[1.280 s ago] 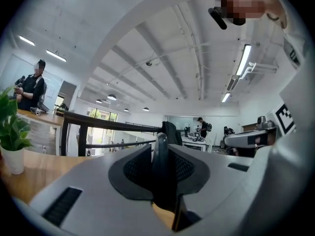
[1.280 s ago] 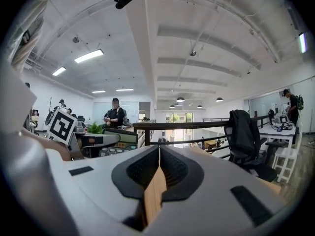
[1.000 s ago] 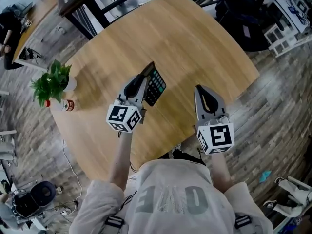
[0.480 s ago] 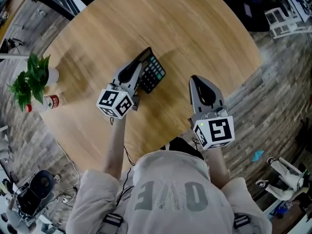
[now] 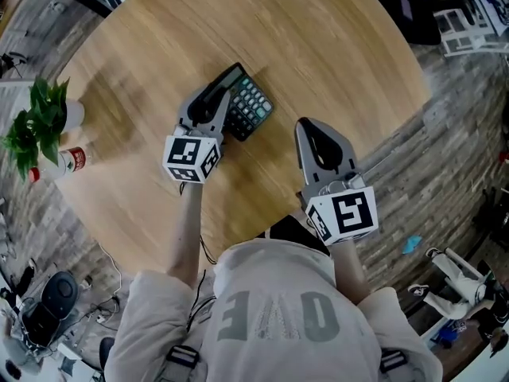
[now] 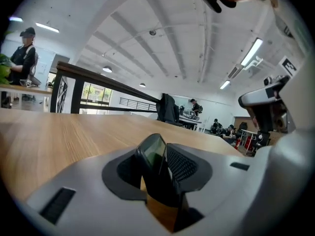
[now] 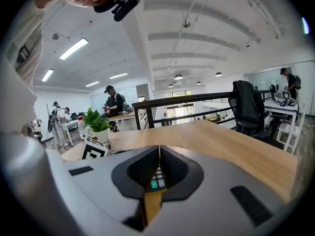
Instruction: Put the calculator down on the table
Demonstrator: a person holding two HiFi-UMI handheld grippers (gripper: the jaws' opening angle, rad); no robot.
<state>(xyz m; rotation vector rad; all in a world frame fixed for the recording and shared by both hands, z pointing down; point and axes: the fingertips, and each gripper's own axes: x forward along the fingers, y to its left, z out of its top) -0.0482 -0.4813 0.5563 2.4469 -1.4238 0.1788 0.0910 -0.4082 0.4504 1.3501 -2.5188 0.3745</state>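
Down with the left gripper came the calculator, which now lies on the round wooden table. The jaws have just been opening, and its edge sits loosely between them. The right gripper hovers nearby, jaws together and empty. A potted plant stands at the table's left edge.

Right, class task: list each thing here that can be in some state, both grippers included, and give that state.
calculator: keys up, one end between the left gripper jaws; whether it touches the table cannot be told.
left gripper: jaws have just been opening, now apart around the calculator.
right gripper: jaws together, nothing held.
potted plant: upright.
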